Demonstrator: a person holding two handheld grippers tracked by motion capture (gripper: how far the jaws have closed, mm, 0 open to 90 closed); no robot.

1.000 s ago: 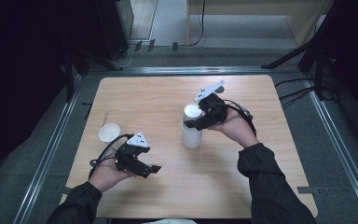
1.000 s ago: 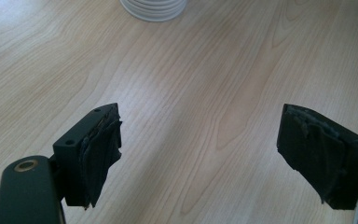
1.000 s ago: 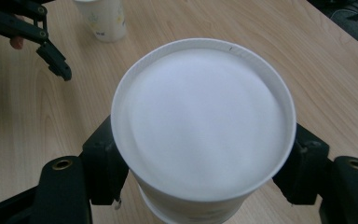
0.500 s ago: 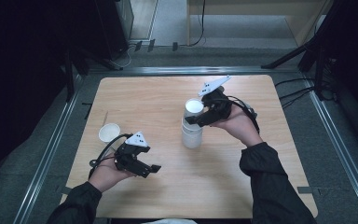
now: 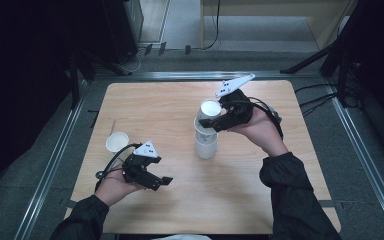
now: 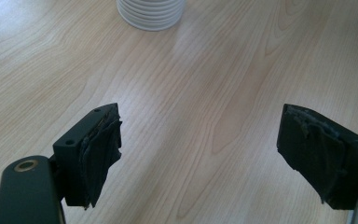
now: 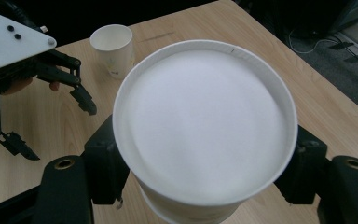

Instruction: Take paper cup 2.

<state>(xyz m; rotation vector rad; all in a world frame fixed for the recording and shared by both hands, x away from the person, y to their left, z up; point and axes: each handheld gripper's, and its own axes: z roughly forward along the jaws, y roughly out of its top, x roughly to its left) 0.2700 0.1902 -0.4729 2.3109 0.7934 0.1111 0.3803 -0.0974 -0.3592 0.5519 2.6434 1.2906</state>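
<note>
The right hand-held gripper [image 5: 214,121] is clamped on the top cup [image 5: 210,111] of a stack of white paper cups [image 5: 206,142] that stands upright on the wooden table [image 5: 260,200], a little right of the table's middle. In the right gripper view the two black jaws press on opposite sides of that cup [image 7: 205,126] just under its rim, and the round white opening faces the camera. The jaws have just been closing a little further with the cup between them. In the high view the held cup sits higher than the rest of the stack, its lower part still inside the cup below it. The person's right hand [image 5: 257,131] comes at the stack from the right, and the grey three-cornered plate [image 5: 235,85] on its gripper lies on the far side of the stack.

The left hand-held gripper [image 5: 162,181] stands apart with nothing between its jaws. It hovers over bare table nearer to the person than the stack and to the left of it, well apart from it. In the left gripper view the foot of the stack [image 6: 150,13] shows at the top edge, beyond the wide gap between the two pads [image 6: 100,156].

A single white paper cup [image 5: 117,142] stands upright left of the stack, well apart from it and near the left hand [image 5: 111,184].
</note>
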